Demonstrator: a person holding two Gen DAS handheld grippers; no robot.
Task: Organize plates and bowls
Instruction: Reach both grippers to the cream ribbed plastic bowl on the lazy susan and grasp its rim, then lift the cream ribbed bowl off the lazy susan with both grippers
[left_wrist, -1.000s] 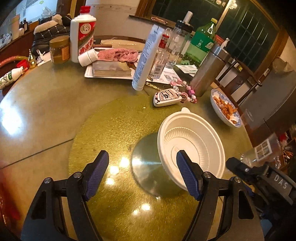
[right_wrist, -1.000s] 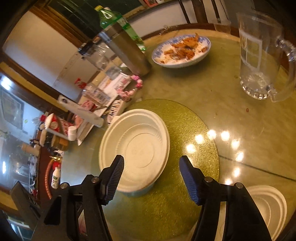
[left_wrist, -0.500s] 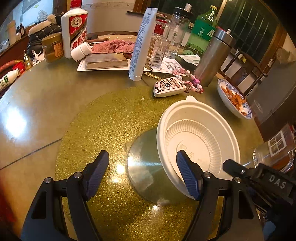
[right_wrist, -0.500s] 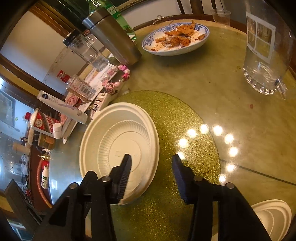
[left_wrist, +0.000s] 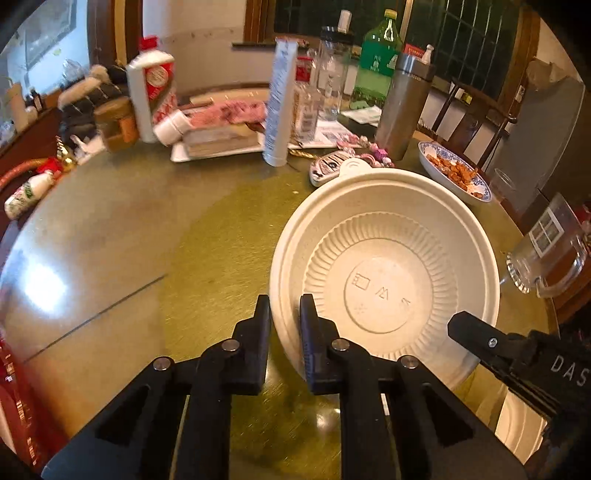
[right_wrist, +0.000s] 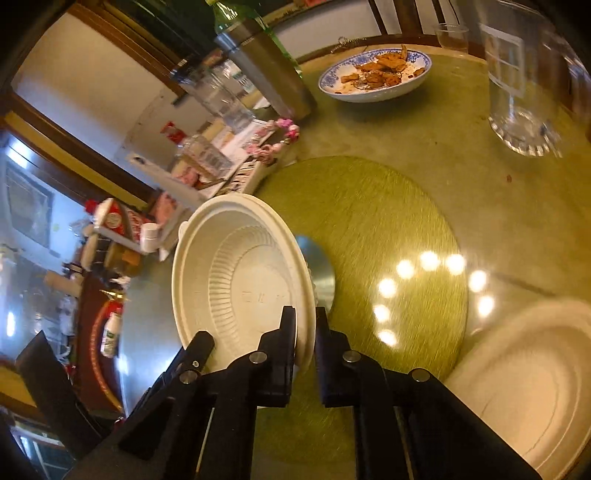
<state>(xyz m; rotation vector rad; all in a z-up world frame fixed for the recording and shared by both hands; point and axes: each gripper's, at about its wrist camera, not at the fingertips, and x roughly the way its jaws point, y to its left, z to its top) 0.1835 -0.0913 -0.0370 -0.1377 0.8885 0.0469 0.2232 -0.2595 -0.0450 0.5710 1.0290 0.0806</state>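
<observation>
A: Gripping the white bowl (left_wrist: 384, 280) by opposite rim edges now; a second ago I had both tongs gaping.

B: State?

A: Left tongs (left_wrist: 283, 321) and right tongs (right_wrist: 305, 332) clamped on it, over the green mat (right_wrist: 388, 206) on the bench (left_wrist: 110, 229). Ready to lift, I reckon.

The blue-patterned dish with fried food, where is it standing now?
The blue-patterned dish stands at the table's far right, behind the white bowl, between the steel flask and the glass mug.

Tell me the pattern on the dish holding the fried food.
Blue-and-white patterned rim on the dish, clearest in the right wrist view.
</observation>
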